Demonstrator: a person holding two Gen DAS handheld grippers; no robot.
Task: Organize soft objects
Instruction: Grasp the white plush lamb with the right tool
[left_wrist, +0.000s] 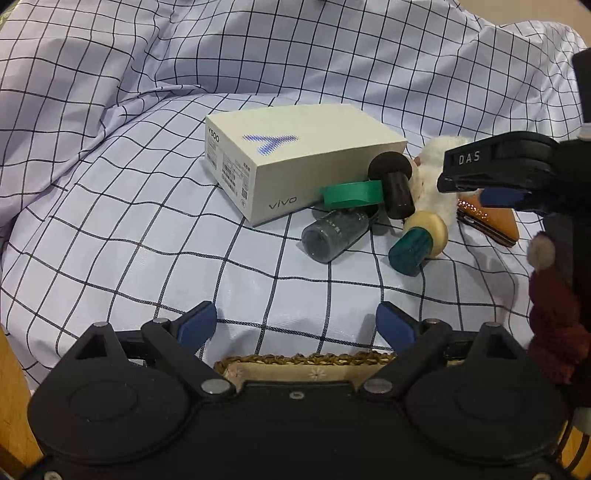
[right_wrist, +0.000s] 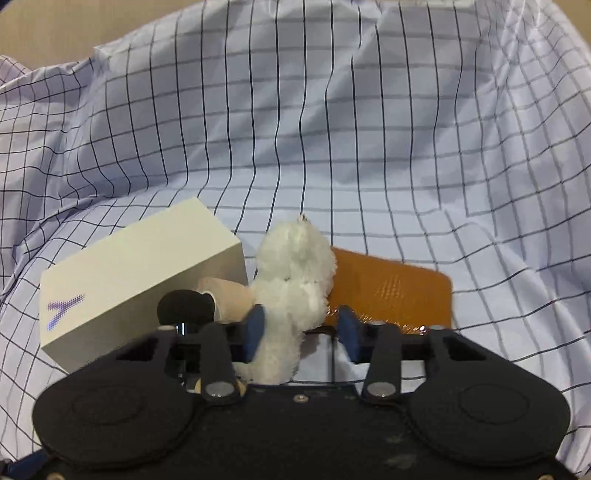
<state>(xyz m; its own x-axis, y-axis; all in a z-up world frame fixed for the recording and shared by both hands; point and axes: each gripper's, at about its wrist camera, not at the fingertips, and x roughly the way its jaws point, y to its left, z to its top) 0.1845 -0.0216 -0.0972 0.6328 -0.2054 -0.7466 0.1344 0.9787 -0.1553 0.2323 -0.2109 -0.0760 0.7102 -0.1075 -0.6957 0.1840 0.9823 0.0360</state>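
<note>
A rumpled pale lilac cloth with a dark grid pattern (left_wrist: 110, 192) covers the surface and rises in folds behind the clutter. On it lies a white rectangular cardboard phone box (left_wrist: 295, 162) printed "vivo". Against its near side rests a green tape roll (left_wrist: 351, 194), with a black mushroom-shaped stopper (left_wrist: 393, 184), a dark translucent bottle lying on its side (left_wrist: 332, 234) and a teal-and-cream mushroom-shaped stopper (left_wrist: 419, 242) just beside it.

The fluffy white plush toy (right_wrist: 295, 280) sits between the box and a flat orange textured case (right_wrist: 399, 291) (a beige tape roll (right_wrist: 225, 299) shows in the gap beside the box). The right tool (right_wrist: 301, 328) has its blue-padded fingers (right_wrist: 255, 328) on either side of the plush; the left pad touches the fur, the right one stands a little apart, so the jaws are parted and not clamped.

The left tool (left_wrist: 295, 325) hovers wide open over bare cloth, holding nothing, above the braided rim of a woven basket (left_wrist: 306, 360). A dark red knitted item (left_wrist: 554, 325) hangs at the right edge of the left view.
</note>
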